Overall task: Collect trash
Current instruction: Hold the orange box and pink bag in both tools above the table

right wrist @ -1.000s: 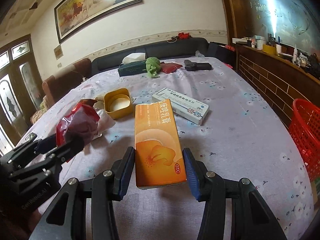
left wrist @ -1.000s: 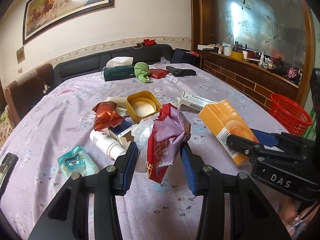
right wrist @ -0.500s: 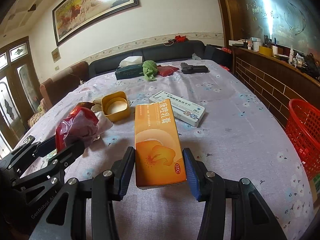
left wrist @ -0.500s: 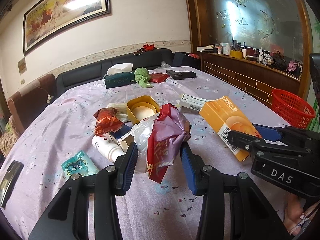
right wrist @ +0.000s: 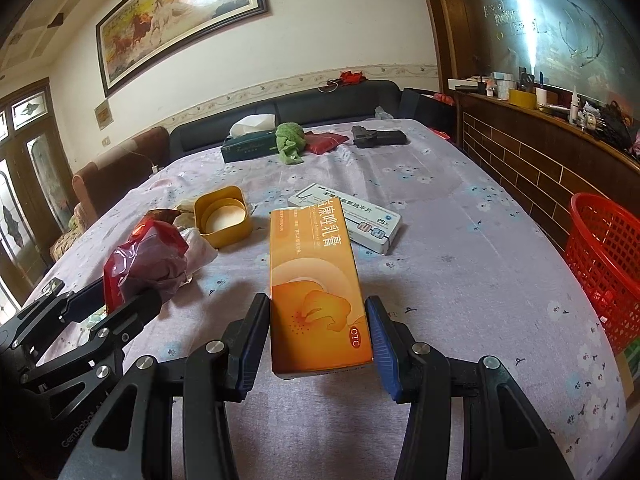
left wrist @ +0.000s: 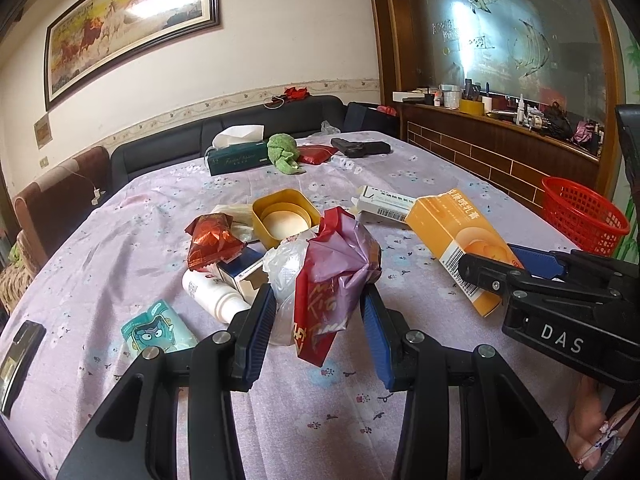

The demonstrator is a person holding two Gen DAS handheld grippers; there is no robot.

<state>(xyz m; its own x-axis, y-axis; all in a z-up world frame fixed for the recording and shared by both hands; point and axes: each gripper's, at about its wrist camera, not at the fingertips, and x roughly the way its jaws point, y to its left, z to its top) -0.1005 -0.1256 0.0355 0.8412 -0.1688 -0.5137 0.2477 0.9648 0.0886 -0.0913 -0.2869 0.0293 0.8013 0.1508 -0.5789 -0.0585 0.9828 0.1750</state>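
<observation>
My left gripper is shut on a crumpled red and purple wrapper, with a clear plastic bag bunched against it, just above the tablecloth. My right gripper is shut on the near end of a long orange medicine box, held a little above the table. In the left wrist view the orange box and the right gripper sit to the right. The right wrist view has the wrapper and the left gripper at its left. A red mesh basket stands off the table's right edge.
On the lilac tablecloth lie a yellow tub, a white medicine box, a red snack bag, a white bottle, a teal sachet and a phone. A tissue box and green cloth sit at the far end.
</observation>
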